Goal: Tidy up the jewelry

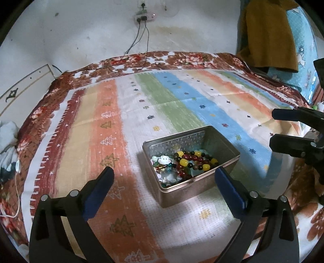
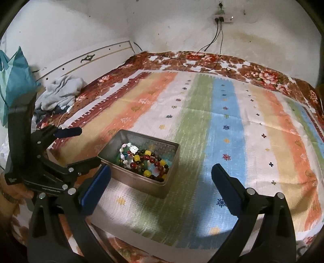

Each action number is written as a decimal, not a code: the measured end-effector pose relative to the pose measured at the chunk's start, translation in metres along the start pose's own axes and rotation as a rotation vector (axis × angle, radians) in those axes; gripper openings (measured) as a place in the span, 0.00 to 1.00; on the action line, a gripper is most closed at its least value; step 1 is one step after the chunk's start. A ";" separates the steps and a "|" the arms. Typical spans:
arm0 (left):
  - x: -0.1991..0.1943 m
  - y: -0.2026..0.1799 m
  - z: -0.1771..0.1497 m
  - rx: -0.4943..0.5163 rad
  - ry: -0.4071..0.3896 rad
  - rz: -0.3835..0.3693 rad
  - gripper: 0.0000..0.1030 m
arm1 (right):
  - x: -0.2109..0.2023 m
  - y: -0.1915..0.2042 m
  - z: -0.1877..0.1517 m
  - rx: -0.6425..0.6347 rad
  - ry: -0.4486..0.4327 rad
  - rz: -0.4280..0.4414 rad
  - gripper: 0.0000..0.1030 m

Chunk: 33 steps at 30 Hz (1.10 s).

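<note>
An open rectangular metal tin (image 1: 198,188) stands on the striped cloth and holds bead bracelets (image 1: 194,160) in red, yellow, dark and white. It also shows in the right wrist view (image 2: 141,182), with the bracelets (image 2: 147,161) inside. My left gripper (image 1: 165,178) is open and empty, its fingers either side of the tin's near corner, slightly above. My right gripper (image 2: 161,176) is open and empty, hovering beside the tin's near right side. The right gripper shows at the right edge of the left wrist view (image 1: 272,129); the left gripper shows at the left of the right wrist view (image 2: 89,145).
The striped cloth (image 1: 182,101) covers a bed with a floral blanket (image 1: 141,60). A white wall with a power strip and cables (image 1: 143,18) is behind. Crumpled clothes (image 2: 60,91) lie at the left, a mustard garment (image 1: 267,34) hangs at the right.
</note>
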<state>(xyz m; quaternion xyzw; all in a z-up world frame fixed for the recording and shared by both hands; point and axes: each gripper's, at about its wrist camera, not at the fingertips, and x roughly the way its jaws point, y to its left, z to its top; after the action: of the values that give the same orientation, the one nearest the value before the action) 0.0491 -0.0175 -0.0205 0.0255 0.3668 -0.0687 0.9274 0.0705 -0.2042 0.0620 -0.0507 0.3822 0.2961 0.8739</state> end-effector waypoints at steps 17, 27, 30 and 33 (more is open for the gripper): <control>-0.010 -0.011 -0.003 0.017 -0.053 0.040 0.94 | 0.005 0.004 -0.006 0.003 0.029 0.018 0.95; -0.009 -0.011 -0.003 0.019 -0.055 0.043 0.94 | 0.005 0.005 -0.006 0.003 0.030 0.016 0.95; -0.009 -0.011 -0.003 0.018 -0.050 0.052 0.94 | 0.005 0.005 -0.006 0.004 0.029 0.017 0.95; -0.008 -0.010 -0.003 0.016 -0.045 0.058 0.94 | 0.005 0.005 -0.006 0.006 0.032 0.015 0.95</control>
<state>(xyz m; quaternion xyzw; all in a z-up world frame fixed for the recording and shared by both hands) 0.0398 -0.0259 -0.0174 0.0422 0.3443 -0.0454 0.9368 0.0667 -0.1999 0.0550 -0.0499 0.3976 0.3004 0.8656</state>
